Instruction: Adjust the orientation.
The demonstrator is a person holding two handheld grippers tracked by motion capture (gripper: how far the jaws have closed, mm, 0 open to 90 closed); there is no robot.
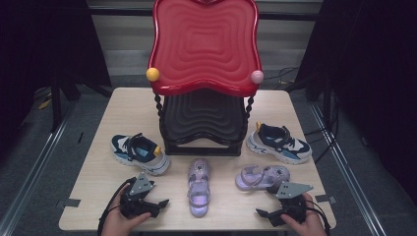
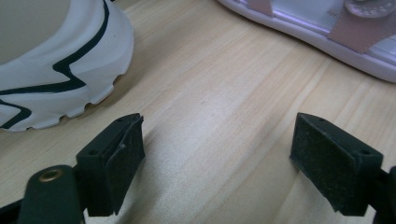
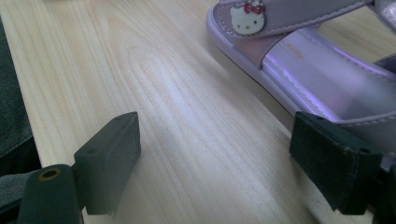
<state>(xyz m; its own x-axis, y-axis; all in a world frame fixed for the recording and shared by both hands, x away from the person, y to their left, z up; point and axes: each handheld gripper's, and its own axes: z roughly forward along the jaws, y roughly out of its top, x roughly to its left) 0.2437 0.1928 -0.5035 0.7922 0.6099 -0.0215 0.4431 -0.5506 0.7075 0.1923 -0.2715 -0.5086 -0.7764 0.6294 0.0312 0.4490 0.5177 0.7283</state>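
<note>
Two navy-and-white sneakers and two lilac sandals lie on a wooden table (image 1: 98,147). My left gripper (image 1: 158,205) rests near the front left, jaws open and empty, pointing toward the middle sandal (image 1: 199,189). In the left gripper view the open gripper (image 2: 217,149) has bare wood between its jaws, with the left sneaker's white sole (image 2: 56,60) at the upper left and that sandal (image 2: 327,32) at the upper right. My right gripper (image 1: 264,216), also open and empty, sits front right, just below the right sandal (image 1: 262,177). The right gripper view shows this gripper (image 3: 215,154) beside that sandal (image 3: 299,60).
A rack stands at the table's back centre, with a red top tray (image 1: 204,44) and a black lower tray (image 1: 204,118). The left sneaker (image 1: 139,153) lies left of it, the right sneaker (image 1: 278,142) to its right. The table's front edge runs just below both hands.
</note>
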